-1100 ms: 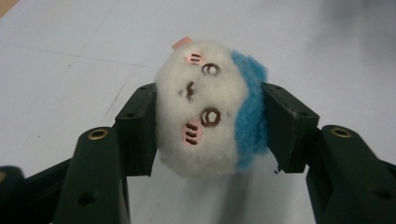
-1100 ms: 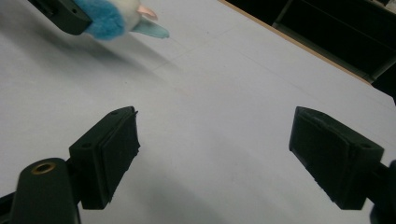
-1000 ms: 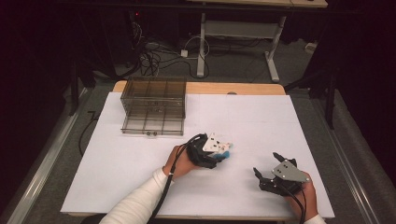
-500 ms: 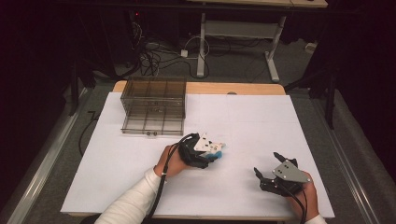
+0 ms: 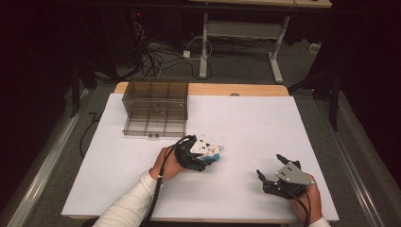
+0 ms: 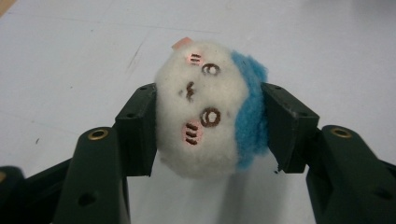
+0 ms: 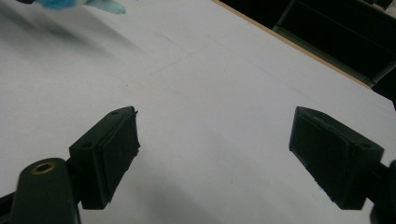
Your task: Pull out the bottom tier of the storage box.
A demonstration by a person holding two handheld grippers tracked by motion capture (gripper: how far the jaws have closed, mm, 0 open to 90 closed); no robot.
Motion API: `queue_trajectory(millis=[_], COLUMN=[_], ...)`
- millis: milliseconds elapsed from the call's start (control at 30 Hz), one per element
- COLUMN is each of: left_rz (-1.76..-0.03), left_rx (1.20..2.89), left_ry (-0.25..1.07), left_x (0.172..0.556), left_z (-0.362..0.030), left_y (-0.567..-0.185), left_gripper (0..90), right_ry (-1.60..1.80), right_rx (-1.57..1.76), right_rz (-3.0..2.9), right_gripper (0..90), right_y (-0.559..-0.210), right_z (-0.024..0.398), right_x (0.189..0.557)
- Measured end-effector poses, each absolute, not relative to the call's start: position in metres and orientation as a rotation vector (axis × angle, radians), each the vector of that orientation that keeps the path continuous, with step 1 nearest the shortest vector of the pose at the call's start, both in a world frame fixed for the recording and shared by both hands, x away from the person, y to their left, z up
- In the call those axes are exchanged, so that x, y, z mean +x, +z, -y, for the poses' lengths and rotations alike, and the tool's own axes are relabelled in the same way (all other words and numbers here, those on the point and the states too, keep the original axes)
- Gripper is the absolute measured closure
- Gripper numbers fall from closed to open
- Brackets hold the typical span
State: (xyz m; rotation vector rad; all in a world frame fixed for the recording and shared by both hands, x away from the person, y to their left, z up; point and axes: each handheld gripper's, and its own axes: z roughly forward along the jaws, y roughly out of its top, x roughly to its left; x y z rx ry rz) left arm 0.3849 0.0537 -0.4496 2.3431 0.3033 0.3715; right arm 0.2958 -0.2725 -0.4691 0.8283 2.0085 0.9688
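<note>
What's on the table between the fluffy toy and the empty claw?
Nothing. In the high view, only bare white table lies between the plush toy, held in the left claw, and the open right claw.

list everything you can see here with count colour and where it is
plush toy: 1, white face with blue back, clamped between the left gripper's jaws near the table's middle
drawer organiser: 1, clear smoky plastic, far left of the table
table: 1, white top with a wooden far edge
cables: several, dark and white, on the floor beyond the table
desk frame: 1, grey, behind the table
left gripper: 1, black, shut on the toy
right gripper: 1, black with grey plate, open, near right
</note>
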Motion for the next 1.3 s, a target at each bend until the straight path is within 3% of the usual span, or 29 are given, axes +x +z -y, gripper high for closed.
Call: queue_trajectory(millis=[1300], left_rz=[-0.403], left_rx=[2.317], left_ry=[0.431], left_x=[0.380], left_z=[-0.111], left_y=[-0.441], left_gripper=[40.9], right_ry=[0.974], right_rx=[0.818], right_rz=[-2.016], right_gripper=[16.4], right_y=[-0.468], right_z=[0.269], right_x=[0.298])
